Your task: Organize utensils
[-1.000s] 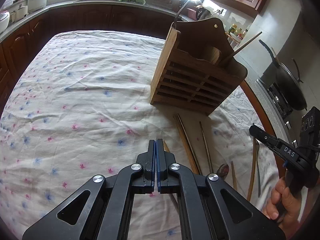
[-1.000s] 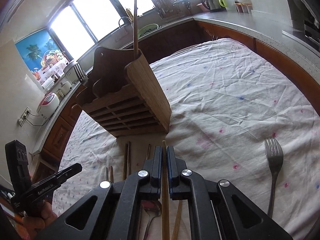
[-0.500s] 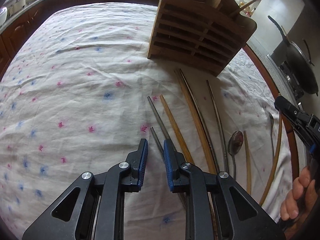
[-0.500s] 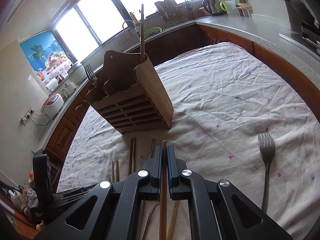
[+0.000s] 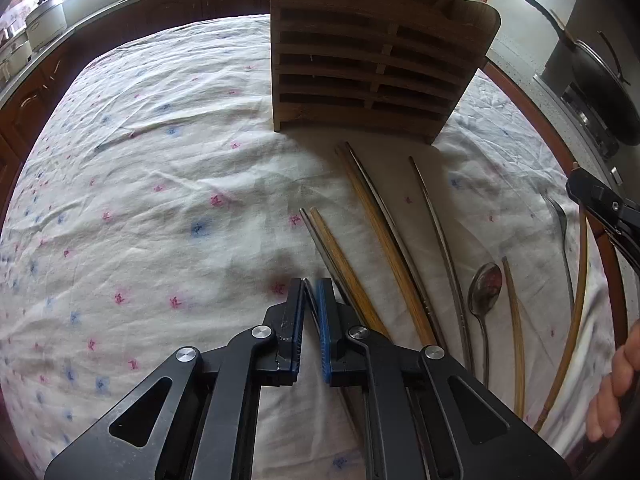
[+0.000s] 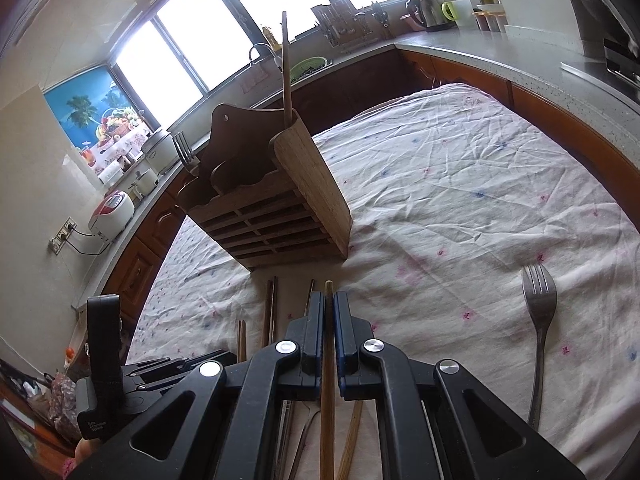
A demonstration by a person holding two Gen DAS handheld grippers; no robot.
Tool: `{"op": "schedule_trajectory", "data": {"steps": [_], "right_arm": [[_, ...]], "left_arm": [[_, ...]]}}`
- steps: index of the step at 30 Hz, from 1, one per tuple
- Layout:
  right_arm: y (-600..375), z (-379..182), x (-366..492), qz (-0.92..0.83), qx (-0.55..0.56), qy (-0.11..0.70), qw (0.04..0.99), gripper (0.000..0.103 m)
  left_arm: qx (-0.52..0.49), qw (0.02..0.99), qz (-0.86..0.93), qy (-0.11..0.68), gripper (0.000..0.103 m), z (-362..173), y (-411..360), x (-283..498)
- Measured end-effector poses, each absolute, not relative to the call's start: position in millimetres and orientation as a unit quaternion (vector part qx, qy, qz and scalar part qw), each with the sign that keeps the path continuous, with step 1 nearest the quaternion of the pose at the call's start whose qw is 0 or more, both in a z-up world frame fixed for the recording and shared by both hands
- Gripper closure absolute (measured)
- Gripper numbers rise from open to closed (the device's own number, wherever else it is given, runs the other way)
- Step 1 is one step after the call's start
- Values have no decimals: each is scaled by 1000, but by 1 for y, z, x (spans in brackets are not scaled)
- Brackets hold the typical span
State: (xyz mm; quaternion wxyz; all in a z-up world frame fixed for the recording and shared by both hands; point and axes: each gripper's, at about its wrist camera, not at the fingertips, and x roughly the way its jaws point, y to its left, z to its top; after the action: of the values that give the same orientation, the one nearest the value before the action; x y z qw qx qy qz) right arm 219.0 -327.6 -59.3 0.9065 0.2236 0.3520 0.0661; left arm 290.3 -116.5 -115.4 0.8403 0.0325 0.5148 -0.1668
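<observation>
On the cloth-covered surface [image 5: 160,184], just in front of the wooden utensil holder [image 5: 372,76], loose utensils lie in a rough row: wooden and metal chopsticks, a metal spoon [image 5: 484,292], a fork [image 6: 539,304] off to the right. Right gripper [image 6: 329,300] is closed tight on a wooden chopstick [image 6: 327,392], which runs lengthwise between its fingers with the tip poking out toward the holder; whether it is lifted clear of the cloth cannot be told. Left gripper [image 5: 311,292] is narrowed to a slim gap around the near tip of a metal chopstick [image 5: 320,240], low to the cloth; looks like a pinch in progress, not a firm hold yet. One wooden chopstick already stands in the holder's right compartment [image 6: 285,68], and fork tines show at its left side. Step in hand, by my reading: picking up chopsticks for stowing. Next move calls for raising the right-hand stick, tipping it upright and dropping it into the compartment with its mate; the left must finish its squeeze first.
</observation>
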Motion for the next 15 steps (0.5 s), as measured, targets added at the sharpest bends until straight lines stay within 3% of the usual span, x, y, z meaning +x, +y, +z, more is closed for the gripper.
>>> {"op": "schedule_trajectory", "data": {"steps": [5, 15], "right_arm": [[-330, -47, 211, 67, 222, 340, 911, 98], [-314, -5, 192, 93, 209, 296, 927, 98]], "left_arm": [[-10, 852, -179, 492, 100, -99, -90, 268], [-57, 895, -194, 398, 100, -11, -45, 226]]}}
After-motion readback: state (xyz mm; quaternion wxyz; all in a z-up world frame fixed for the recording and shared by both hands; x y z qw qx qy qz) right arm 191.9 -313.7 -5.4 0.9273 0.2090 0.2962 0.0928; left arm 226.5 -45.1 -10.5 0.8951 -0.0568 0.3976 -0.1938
